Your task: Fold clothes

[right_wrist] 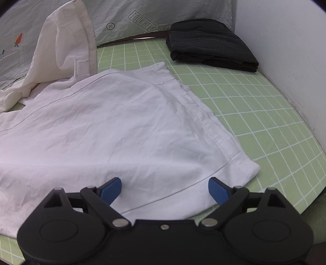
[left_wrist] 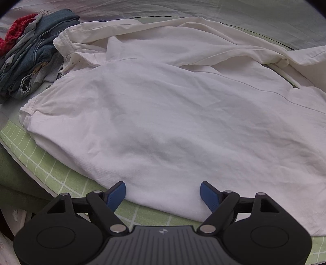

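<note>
A white shirt [left_wrist: 173, 114] lies spread over a green checked sheet [left_wrist: 51, 173]; its collar is at the upper left of the left wrist view. My left gripper [left_wrist: 163, 193] hovers over the shirt's near edge, jaws wide apart and holding nothing. In the right wrist view the same white shirt [right_wrist: 114, 126] shows its hem corner at lower right, and one sleeve [right_wrist: 65, 44] is draped up against a pillow. My right gripper [right_wrist: 165, 189] is open above that hem, with nothing pinched between its blue pads [right_wrist: 111, 189].
A heap of denim and red clothes [left_wrist: 34, 49] lies left of the collar. A folded black garment [right_wrist: 212, 44] rests at the far right of the green sheet [right_wrist: 264, 114], near a white wall [right_wrist: 289, 51]. Grey printed pillows [right_wrist: 154, 16] line the back.
</note>
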